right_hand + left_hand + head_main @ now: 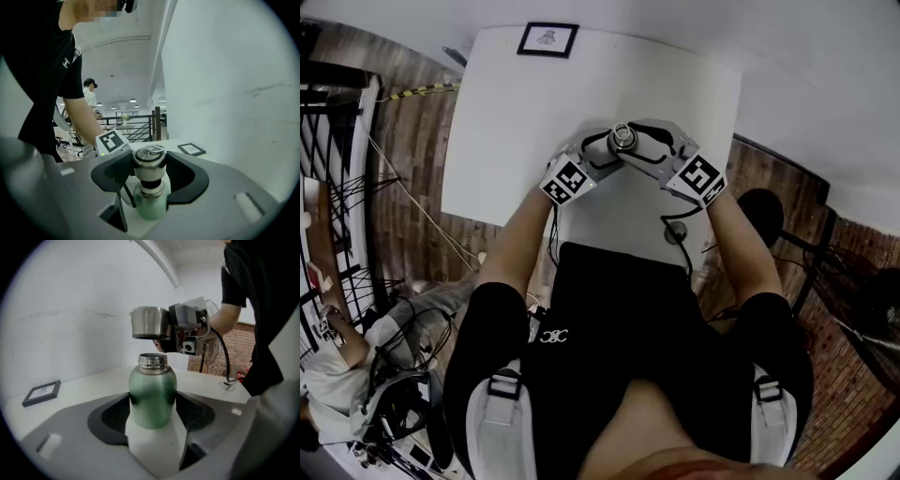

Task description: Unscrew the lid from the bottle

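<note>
Lid off, bottle on the table
Head view: your left gripper [598,157] and right gripper [649,148] stood tip to tip over the table [516,103], hiding any gap. Left gripper view: its jaws clamped the green bottle [152,397]; the lid [149,322] hung clear above. Right gripper view: its jaws grasped the lid. Probably rigid, slick steel, so grip the sides squarely.

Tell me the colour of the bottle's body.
The bottle is pale green, with bare metal at the neck; the left gripper view shows it best.
</note>
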Available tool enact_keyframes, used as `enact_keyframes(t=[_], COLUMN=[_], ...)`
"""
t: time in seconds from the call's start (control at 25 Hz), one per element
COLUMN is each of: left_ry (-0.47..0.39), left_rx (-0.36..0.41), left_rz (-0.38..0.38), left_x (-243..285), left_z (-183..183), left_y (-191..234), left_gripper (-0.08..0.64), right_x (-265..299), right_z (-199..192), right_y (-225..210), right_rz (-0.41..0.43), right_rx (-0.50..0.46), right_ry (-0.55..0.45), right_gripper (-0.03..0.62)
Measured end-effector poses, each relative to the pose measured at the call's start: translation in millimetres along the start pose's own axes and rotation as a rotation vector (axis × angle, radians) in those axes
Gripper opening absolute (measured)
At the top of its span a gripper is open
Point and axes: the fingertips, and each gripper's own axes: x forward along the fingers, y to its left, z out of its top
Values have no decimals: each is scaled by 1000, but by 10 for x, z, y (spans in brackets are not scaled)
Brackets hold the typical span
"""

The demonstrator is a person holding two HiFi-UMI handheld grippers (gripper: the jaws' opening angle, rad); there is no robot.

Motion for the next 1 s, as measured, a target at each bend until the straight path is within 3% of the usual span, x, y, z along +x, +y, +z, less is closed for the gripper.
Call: enact_keyframes(t=[0.16,0.36,0.52,0.64,0.72,0.88,1.0], left_ry=[1,-55,-99,-147,-176,-148,-150], left_rx=[-91,-206,-245,-282,-303,-350,-353], left_rz=[37,161,337,526,643,779,828], left_x=[-42,-392,-906,-1425,-1780,-2349,-2621], left_z=[-54,-39,66,248,360,502,600], left_y=[8,88,257,484,628,571,507], left_gripper=[361,359,272,120,60,54,54], right_x=[-113,-341,-523,-633,-694,-844,-845], right_z=[144,248,358,476,586,757,869], right_y=[48,76,79,49,32,134,174], right_rz=[-94,-321,-518,-669,-758,-881,-905], right_rx=[3,32,64,78,88,101,84], right_ry=[-38,-93,-142,-174,-209,-247,-263], right_gripper=[232,232,232,232,232,232,232])
